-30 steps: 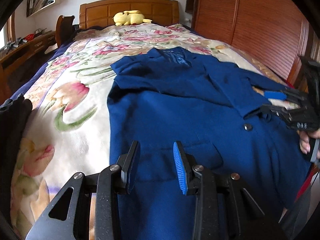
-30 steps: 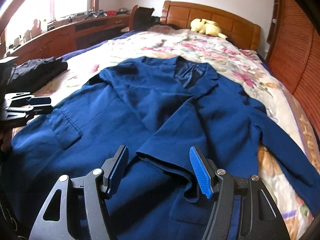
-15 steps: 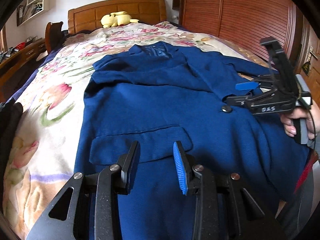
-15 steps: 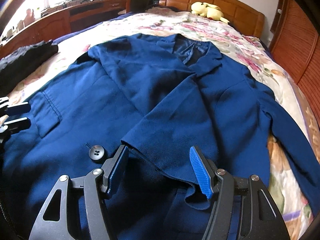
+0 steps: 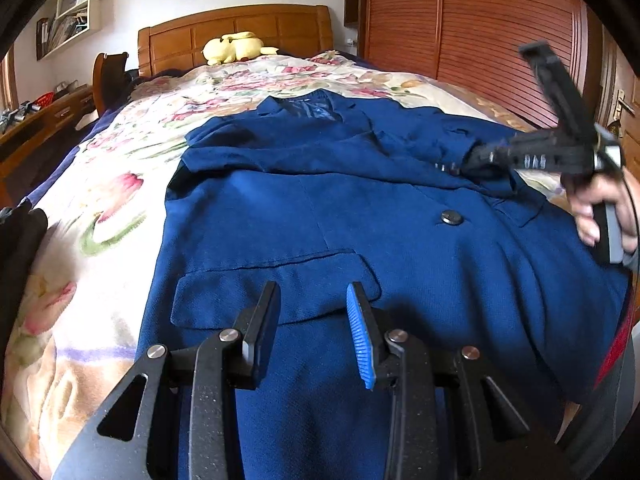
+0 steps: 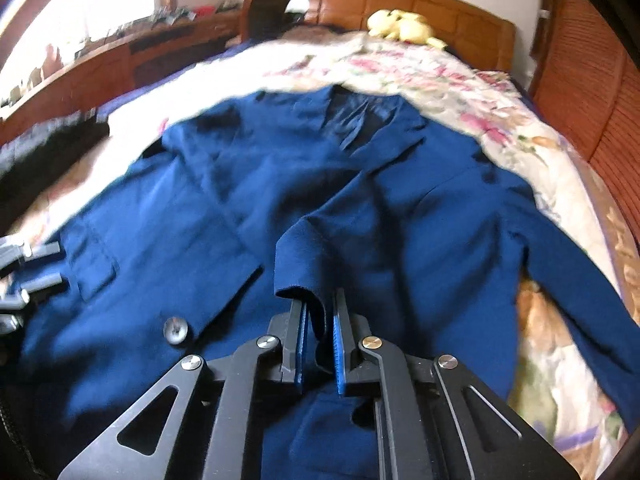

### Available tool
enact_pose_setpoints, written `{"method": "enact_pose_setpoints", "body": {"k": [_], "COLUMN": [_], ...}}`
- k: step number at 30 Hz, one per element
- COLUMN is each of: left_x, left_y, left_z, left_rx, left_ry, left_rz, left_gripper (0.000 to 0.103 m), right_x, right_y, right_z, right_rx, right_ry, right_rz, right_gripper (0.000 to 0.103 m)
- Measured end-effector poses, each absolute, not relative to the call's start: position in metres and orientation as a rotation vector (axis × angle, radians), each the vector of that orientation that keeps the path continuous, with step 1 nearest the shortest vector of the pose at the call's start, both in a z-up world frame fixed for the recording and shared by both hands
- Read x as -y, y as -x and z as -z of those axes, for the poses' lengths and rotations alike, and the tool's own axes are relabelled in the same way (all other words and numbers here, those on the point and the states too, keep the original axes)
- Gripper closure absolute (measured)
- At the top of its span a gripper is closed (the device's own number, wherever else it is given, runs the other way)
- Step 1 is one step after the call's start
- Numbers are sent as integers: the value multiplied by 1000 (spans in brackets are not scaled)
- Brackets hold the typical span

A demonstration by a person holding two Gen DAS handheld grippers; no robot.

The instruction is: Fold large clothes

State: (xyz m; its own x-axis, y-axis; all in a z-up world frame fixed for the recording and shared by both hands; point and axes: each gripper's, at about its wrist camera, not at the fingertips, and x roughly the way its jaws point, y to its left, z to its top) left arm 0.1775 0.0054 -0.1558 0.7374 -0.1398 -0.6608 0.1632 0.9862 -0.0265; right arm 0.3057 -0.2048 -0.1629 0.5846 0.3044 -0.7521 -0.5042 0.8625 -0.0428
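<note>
Your right gripper (image 6: 318,336) had just been closing and pinched the cuff of the blue jacket (image 6: 360,208) lying on the bed (image 5: 100,208); your left gripper (image 5: 314,320) hovered open above its pocket flap (image 5: 276,292).

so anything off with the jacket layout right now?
Nothing damaged. The blue jacket lies flat on the bed, one sleeve folded across its front; the right claw has just been closing on that cuff.
</note>
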Motion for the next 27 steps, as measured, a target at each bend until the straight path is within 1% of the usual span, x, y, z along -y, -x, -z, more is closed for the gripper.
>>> {"method": "enact_pose_setpoints", "body": {"k": [5,10,12,13,14,19,27], "left_x": [-9,-10,-10,-9,-9,-7,-1], "left_y": [-177,-176,-176,-176,-176,-175,-173], "left_z": [155,156,156,156,156,155,154], "left_rx": [-717,-716,-712,-712,-712,-705,-710], "left_ry": [-16,-8,-11,-13,-17,-31,-54], "left_rz": [178,201,198,197,197,202,204], "left_gripper": [68,68,68,68,68,68,68], "right_x": [241,273,280,282,283,286,322], "right_y": [-314,-326,-324,-324,-323,-312,-263], "right_z": [138,137,136,136,137,137,148], "right_rx": [-770,-819,-811,-812,-816,-818,-827], "right_ry": [147,38,48,55,61,84,81], "right_rz": [-369,-312,-269,-257,-244,-216,-193], "right_gripper": [92,92,92,90,85,81,80]}}
